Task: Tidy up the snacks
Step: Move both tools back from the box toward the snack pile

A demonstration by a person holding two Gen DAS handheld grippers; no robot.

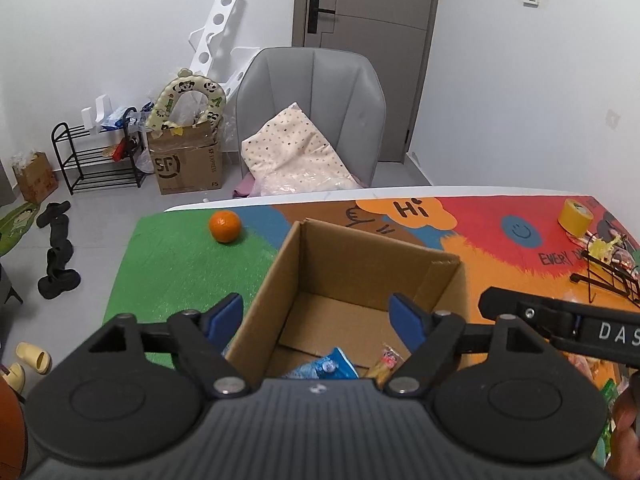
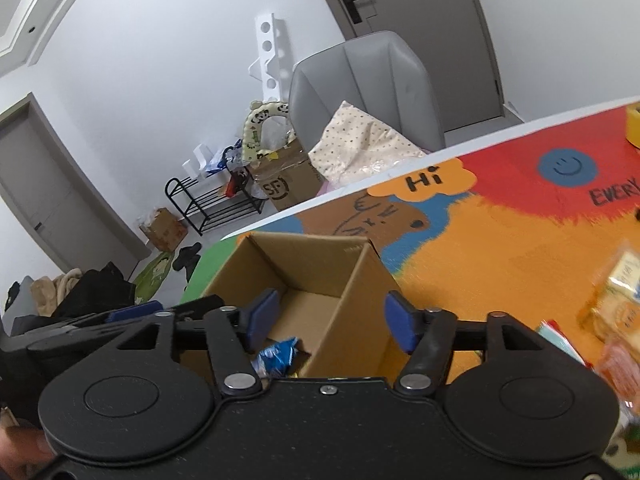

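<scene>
Both hand-held grippers, left (image 1: 316,316) and right (image 2: 332,316), gape empty above the box (image 1: 356,280); packets (image 1: 324,366) dropped inside. Next: fetch blurred, probably snack, packs (image 2: 616,300) right of box.

The open brown cardboard box (image 1: 360,276) stands on the colourful felt table mat (image 1: 180,264), its top unobstructed; a blue crinkled snack packet (image 1: 324,366) and a small red-topped wrapper (image 1: 388,360) take up the near floor, the far floor bare. Left of it the green mat lies free up to a round orange fruit (image 1: 225,226). To the right, a black wire rack (image 1: 608,276), a yellow tape roll (image 1: 575,216) and blurred orange snack packs (image 2: 616,300) crowd the way
</scene>
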